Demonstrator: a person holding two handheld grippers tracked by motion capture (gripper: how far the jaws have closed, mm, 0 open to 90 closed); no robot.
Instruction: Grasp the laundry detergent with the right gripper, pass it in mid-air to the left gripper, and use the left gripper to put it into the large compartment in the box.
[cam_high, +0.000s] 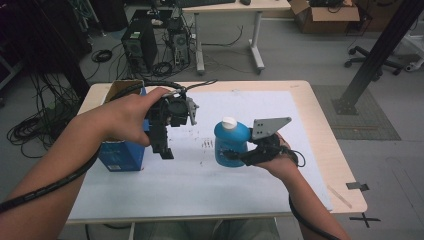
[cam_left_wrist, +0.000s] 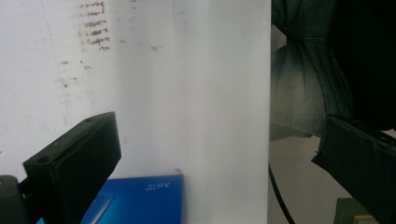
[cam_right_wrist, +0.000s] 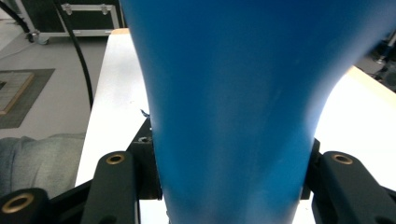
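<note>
The right claw (cam_high: 235, 156) holds a blue bottle (cam_high: 231, 142) with a white cap (cam_high: 229, 122), and the bottle stands upright near the middle of the white sheet (cam_high: 200, 185) on the counter (cam_high: 330, 150). The step in hand looks like moving the bottle or setting it down. To do it well, the person should keep the bottle straight up, bring it down slowly, and let its flat bottom sit fully on the sheet before letting go. The grip should stay firm, since the bottle is smooth and round and could slip or tip. In the right claw's own view the bottle (cam_right_wrist: 233, 116) sits tight between the two black jaws, which press on its sides, so this claw is closed on the bottle. The left claw (cam_high: 165, 150) hangs over the sheet, just beside a blue box (cam_high: 122, 155) at the left of the counter. Its jaws stand wide apart with nothing between them, and it touches nothing. It should stay clear of the bottle.
</note>
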